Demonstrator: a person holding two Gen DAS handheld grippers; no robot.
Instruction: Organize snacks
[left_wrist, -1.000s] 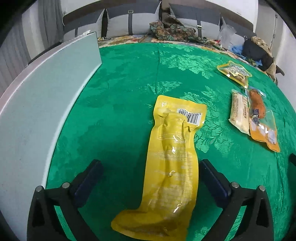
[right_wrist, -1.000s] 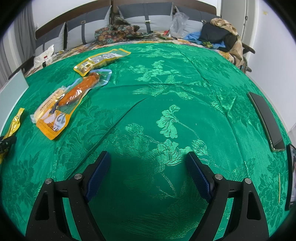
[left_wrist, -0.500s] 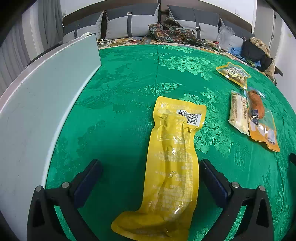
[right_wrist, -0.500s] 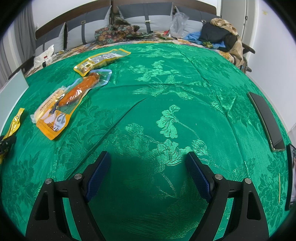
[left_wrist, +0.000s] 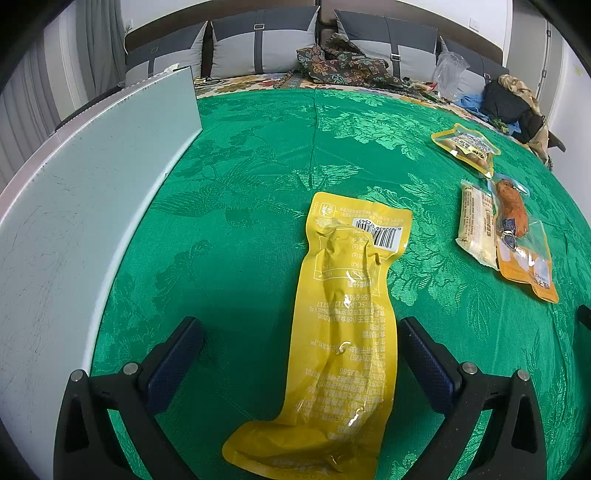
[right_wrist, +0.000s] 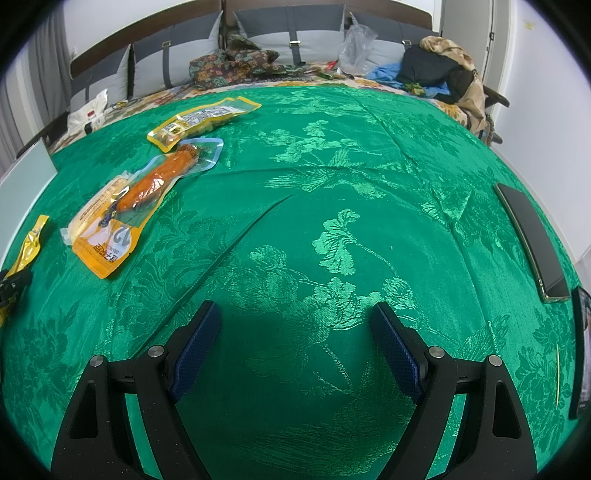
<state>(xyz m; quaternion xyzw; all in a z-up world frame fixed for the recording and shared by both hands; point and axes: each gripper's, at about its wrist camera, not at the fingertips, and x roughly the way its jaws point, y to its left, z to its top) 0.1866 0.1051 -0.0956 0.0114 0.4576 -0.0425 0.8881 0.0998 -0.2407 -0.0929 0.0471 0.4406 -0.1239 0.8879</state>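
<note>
Left wrist view: left gripper (left_wrist: 301, 330) spread wide, long yellow packet (left_wrist: 341, 325) lying between its fingers untouched, pale board edge (left_wrist: 122, 221) close on the left. Right gripper (right_wrist: 295, 325) spread over bare green cloth (right_wrist: 332, 206); sausage packet (right_wrist: 125, 210) lies far left-ahead.

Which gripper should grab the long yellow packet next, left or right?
Left. The left gripper already straddles the long yellow packet, jaws open on either side of it. The right gripper hangs open over bare green cloth, with the packet's end far off at its view's left edge.
</note>
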